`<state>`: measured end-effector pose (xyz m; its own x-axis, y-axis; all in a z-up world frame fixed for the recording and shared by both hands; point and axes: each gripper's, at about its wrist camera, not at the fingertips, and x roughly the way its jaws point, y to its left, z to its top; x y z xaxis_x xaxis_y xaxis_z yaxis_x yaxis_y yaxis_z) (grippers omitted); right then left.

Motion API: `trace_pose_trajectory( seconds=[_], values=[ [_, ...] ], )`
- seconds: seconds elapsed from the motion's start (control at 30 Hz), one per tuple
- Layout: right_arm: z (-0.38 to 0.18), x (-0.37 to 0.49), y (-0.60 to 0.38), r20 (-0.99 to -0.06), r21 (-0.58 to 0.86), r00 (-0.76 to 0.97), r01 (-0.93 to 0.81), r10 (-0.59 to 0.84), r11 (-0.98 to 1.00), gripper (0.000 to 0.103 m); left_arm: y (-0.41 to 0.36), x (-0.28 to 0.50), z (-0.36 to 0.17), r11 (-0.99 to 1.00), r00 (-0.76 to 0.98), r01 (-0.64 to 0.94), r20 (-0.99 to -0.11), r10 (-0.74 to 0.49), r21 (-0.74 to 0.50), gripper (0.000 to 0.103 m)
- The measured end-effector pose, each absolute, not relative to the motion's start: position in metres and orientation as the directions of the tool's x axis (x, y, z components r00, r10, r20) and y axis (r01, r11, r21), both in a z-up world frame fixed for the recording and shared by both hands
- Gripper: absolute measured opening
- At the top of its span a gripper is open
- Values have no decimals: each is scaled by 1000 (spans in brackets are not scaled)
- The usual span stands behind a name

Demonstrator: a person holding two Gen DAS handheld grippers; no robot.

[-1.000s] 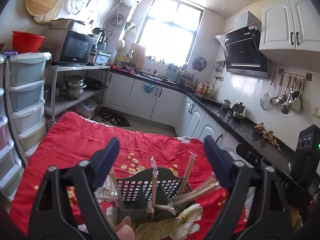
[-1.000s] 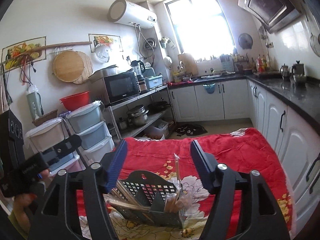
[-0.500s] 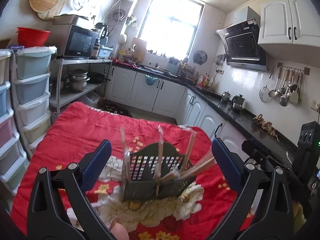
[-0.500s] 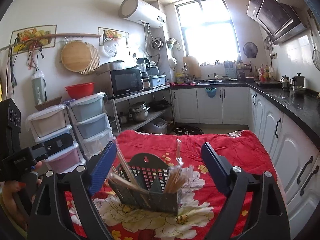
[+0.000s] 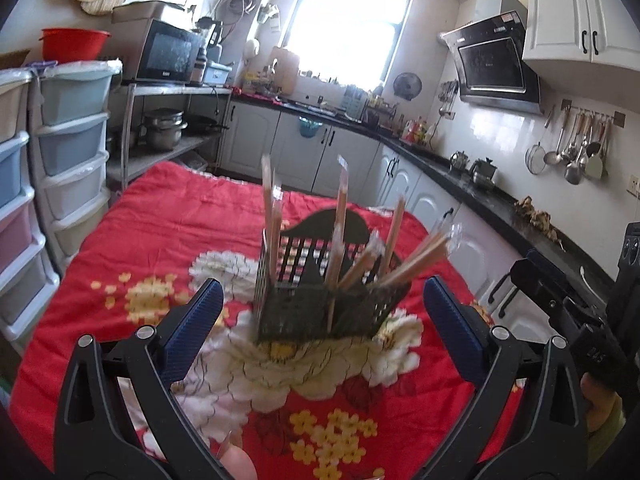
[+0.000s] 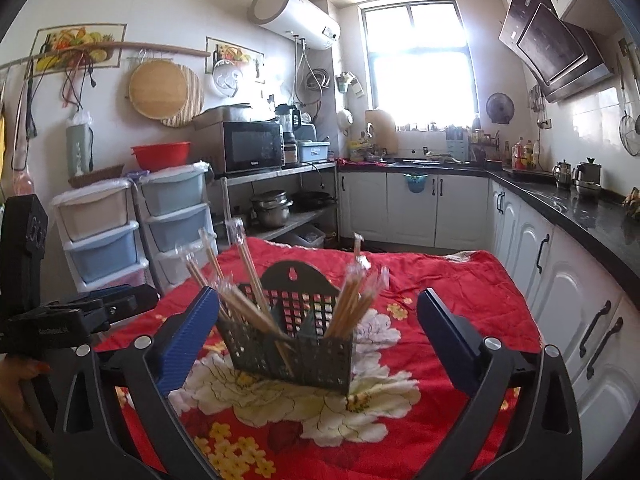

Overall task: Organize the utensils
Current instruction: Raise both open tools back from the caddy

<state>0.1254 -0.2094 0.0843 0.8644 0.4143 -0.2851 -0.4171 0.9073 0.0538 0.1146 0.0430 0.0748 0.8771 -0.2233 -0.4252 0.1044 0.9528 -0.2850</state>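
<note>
A dark mesh utensil basket (image 5: 320, 312) stands on the red flowered cloth (image 5: 140, 232). It holds several wrapped wooden chopsticks (image 5: 416, 256), some upright, some leaning right. My left gripper (image 5: 324, 320) is open and empty, just in front of the basket. In the right wrist view the same basket (image 6: 296, 344) holds chopsticks (image 6: 352, 304) in two bunches. My right gripper (image 6: 312, 324) is open and empty, with the basket between and beyond its fingers. The other gripper shows at the left edge (image 6: 60, 320).
Stacked plastic drawers (image 5: 68, 152) stand left of the table. White cabinets (image 6: 568, 304) and a black counter (image 6: 592, 216) run along the right. A shelf with a microwave (image 6: 252, 148) and pots stands behind. The right hand tool (image 5: 576, 320) is at the table's right.
Both grippers have pulled back and up from the basket, which now stands farther ahead and fully in view. Both stay open and empty.
</note>
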Motion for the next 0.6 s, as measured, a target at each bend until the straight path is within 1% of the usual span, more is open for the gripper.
trace_pose_trajectory(
  seconds=[0.23, 0.4, 0.5, 0.6],
  values=[
    [46, 122, -209, -360, 63, 849, -393, 388, 917, 97, 46, 107, 46, 951, 857, 81, -467, -220, -300, 92],
    [17, 119, -209, -421, 71, 827, -380, 373, 922, 97, 49, 97, 29, 954, 868, 64, -455, -198, -292, 92],
    [7, 114, -209, -429, 71, 829, -366, 359, 928, 97, 48, 92, 22, 954, 878, 74, -435, -201, -290, 92],
    [-2, 107, -214, -408, 80, 846, -342, 343, 936, 97, 47, 87, 15, 958, 885, 69, -426, -187, -277, 92]
  ],
)
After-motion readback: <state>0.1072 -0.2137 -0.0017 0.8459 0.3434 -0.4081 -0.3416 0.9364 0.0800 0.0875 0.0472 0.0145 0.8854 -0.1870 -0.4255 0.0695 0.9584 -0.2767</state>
